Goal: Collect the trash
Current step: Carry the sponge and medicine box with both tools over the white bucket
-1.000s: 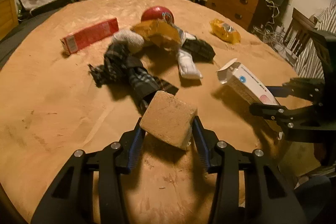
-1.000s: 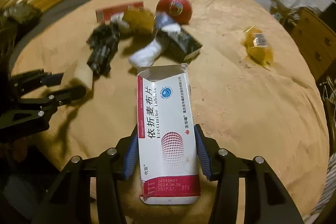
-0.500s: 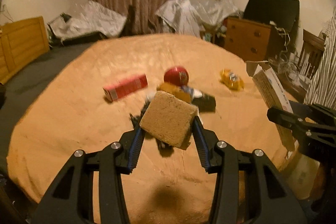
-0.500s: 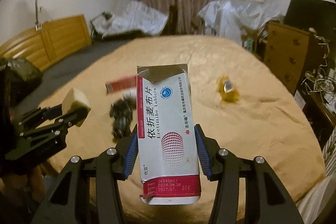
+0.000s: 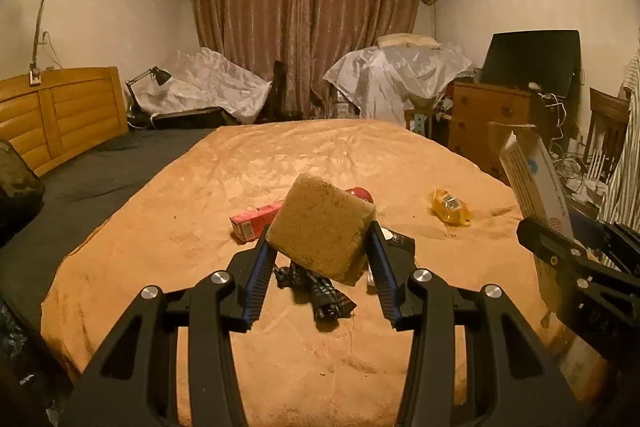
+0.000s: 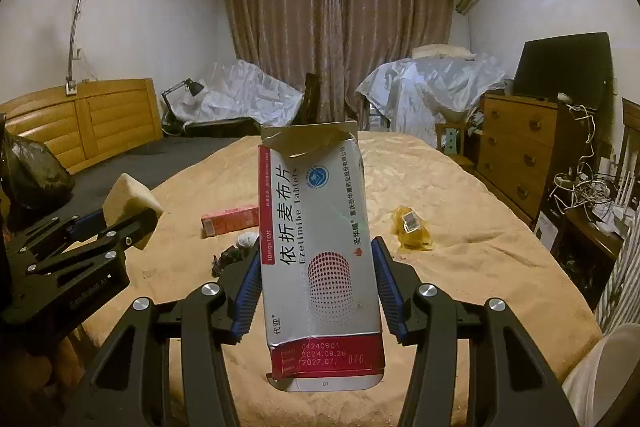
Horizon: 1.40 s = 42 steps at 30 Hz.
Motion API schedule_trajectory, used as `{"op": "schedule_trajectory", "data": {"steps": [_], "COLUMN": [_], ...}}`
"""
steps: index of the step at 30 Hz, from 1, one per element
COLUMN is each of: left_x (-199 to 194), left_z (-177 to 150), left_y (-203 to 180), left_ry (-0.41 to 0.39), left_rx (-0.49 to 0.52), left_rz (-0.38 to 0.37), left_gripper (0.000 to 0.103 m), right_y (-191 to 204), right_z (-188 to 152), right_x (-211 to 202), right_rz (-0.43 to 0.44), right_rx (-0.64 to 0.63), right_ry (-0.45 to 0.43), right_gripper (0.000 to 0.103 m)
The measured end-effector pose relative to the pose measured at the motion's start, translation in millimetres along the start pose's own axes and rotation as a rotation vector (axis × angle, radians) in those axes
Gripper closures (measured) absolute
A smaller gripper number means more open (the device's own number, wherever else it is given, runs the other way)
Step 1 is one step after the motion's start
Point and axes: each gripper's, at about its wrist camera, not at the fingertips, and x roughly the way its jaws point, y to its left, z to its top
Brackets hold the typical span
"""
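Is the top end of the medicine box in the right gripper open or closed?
Open. The medicine box in the right gripper has its top flap torn and bent back, showing the brown inner cardboard. Whether anything is inside cannot be told.

a home bedroom is showing here. a bed (image 5: 320, 155) under an orange blanket is filling the middle, closed curtains (image 5: 304, 39) are hanging behind, and a wooden dresser (image 6: 516, 155) is standing beside it.

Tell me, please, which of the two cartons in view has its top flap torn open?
The white medicine carton held in the right gripper: its upper flap is ripped open. The red carton lies closed on the blanket.
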Motion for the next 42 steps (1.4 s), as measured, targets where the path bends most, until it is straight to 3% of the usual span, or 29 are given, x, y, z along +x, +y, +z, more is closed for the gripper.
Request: {"op": "schedule_trajectory", "data": {"steps": [17, 31, 42], "left_x": [0.1, -0.7, -3.4], "left_z": [6.1, 20.4, 23.5], "left_y": [-8.1, -75.0, -143.3], "left_ry": [0.003, -0.008, -0.002], "left_rx": [0.023, 0.08, 0.134], "left_rz": [-0.041, -0.172, -0.309], "left_gripper": [0.059, 0.059, 0.059], "right_y": [-15.2, -89.7, -170.6], "right_z": [5.4, 11.7, 5.0], "right_x": [-7.2, -67.9, -131.3], "right_rz": [-0.02, -0.166, -0.306], "right_rx": [0.011, 0.047, 0.088], "right_ry": [0.015, 0.011, 0.027], "right_gripper": [0.05, 0.05, 0.05]}}
